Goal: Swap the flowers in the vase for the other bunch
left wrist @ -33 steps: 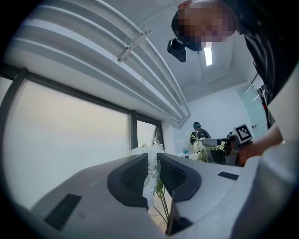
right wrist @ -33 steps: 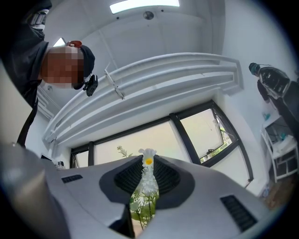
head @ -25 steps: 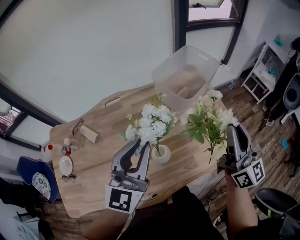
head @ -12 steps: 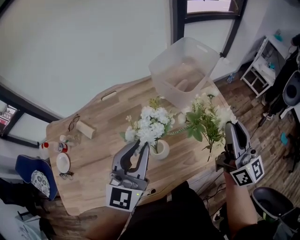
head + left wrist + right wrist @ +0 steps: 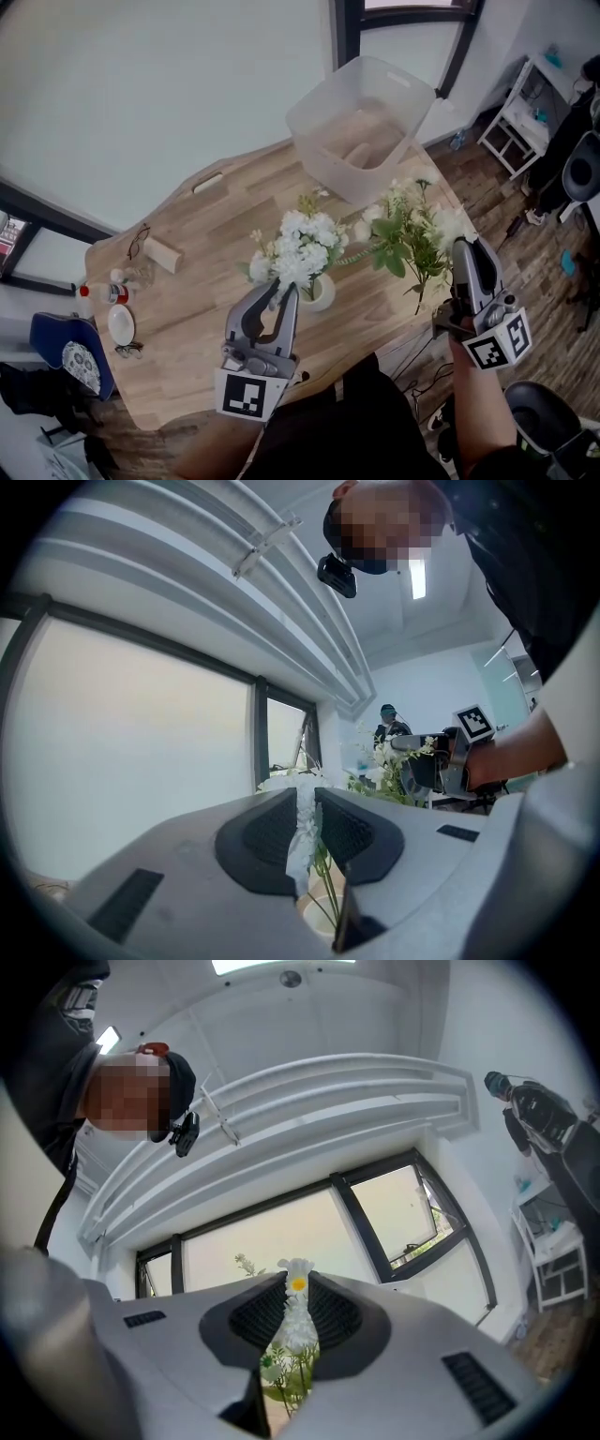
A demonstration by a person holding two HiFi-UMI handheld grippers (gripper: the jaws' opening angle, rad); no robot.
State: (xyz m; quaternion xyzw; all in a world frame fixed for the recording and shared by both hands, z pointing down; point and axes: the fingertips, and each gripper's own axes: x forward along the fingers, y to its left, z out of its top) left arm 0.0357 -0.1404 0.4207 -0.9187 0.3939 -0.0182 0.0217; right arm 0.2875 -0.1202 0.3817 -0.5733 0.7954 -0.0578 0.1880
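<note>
White bunch [image 5: 300, 246] standing in vase [image 5: 322, 292] mid-table [image 5: 206, 253], clamped by left tongs [image 5: 284, 291]. Other bunch [image 5: 412, 234] pinched in right tongs [image 5: 466, 248] near table's right edge. Probably light, floppy, crushable: best taken low on gathered stems, not blooms. Vase may tip.

left gripper [image 5: 279, 291] sinks a little with white bunch [image 5: 302, 246], flower heads now closer above vase [image 5: 321, 294], right gripper [image 5: 466, 249] dips slightly, leafy bunch [image 5: 412, 234] lower toward table [image 5: 206, 272]
</note>
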